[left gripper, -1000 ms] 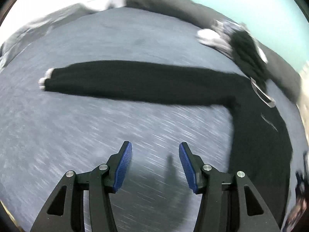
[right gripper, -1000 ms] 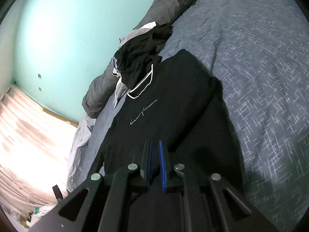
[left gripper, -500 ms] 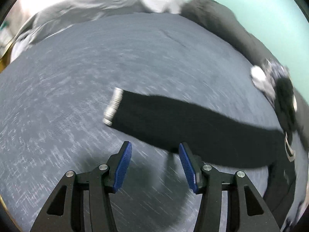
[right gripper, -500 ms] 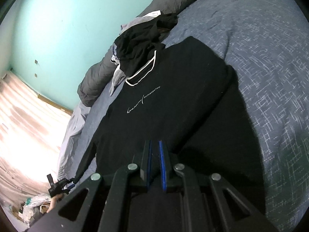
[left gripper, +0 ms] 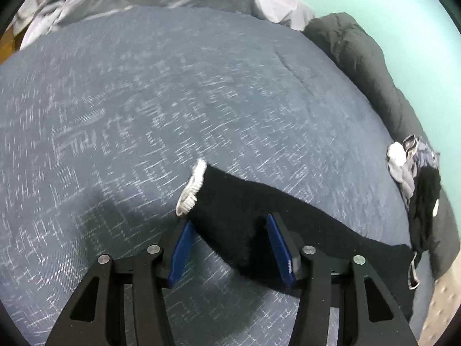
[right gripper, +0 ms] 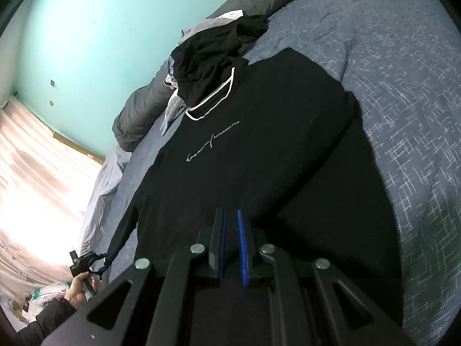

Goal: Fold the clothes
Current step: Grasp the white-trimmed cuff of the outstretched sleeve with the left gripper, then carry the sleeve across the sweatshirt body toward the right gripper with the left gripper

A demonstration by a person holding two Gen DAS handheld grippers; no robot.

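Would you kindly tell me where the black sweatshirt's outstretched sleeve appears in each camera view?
Left wrist view: the sleeve runs from lower centre to the right edge, its white cuff just ahead of the fingertips.
Right wrist view: it hangs at lower left.
Shared landmark: the clothes pile by the teal wall.

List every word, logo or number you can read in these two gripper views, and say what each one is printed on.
"POTOGRAATHM", or close to it: small white capitals on the chest of the black sweatshirt with white-trimmed collar, right of a thin white line; the letters are tiny, so the spelling is unsure.
White handwritten script left of that line: too small to read.
Left wrist view: the sweatshirt's black sleeve with white ribbed cuff and the blue woven bedcover show no text.
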